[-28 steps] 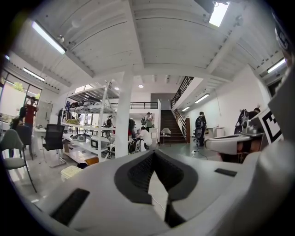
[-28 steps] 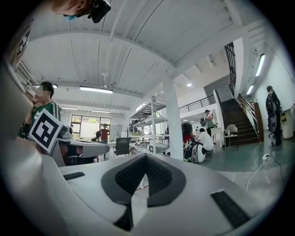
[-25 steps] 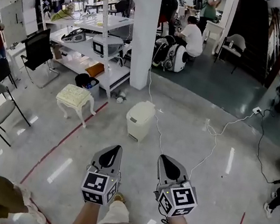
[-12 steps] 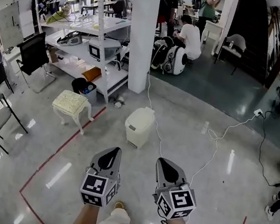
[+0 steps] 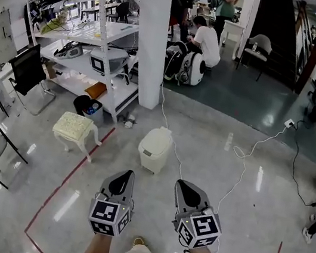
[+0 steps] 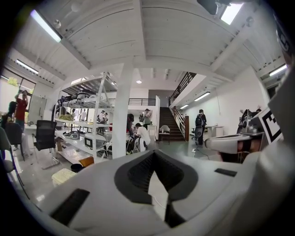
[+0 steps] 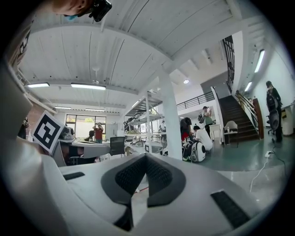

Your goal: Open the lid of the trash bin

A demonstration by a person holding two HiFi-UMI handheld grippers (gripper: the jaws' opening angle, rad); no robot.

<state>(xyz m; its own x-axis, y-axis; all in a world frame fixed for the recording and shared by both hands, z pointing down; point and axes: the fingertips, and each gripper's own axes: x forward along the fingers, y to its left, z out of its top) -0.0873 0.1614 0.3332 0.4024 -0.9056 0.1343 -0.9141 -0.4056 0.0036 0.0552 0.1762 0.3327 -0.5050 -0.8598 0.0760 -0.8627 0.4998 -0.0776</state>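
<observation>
The trash bin [image 5: 154,148] is a small white bin with its lid down, standing on the shiny grey floor in the head view. It is ahead of both grippers and well apart from them. My left gripper [image 5: 126,174] and right gripper [image 5: 182,184] are held side by side at the bottom of that view, pointing toward the bin. Both are shut with nothing between the jaws. In the left gripper view the left gripper [image 6: 153,152] fills the lower half; the right gripper [image 7: 145,156] does the same in the right gripper view. The jaws hide the bin in both gripper views.
A white pillar [image 5: 151,43] rises just behind the bin, with a shelving rack [image 5: 94,39] to its left. A cream stool [image 5: 73,127] and a black bucket [image 5: 86,106] stand left of the bin. A white cable [image 5: 242,162] trails right of it. A red floor line [image 5: 71,174] runs at left. People [image 5: 206,40] sit behind.
The whole view has advanced: the bin, stool and pillar sit lower and nearer than a second ago. Both grippers keep their place side by side, still shut.
</observation>
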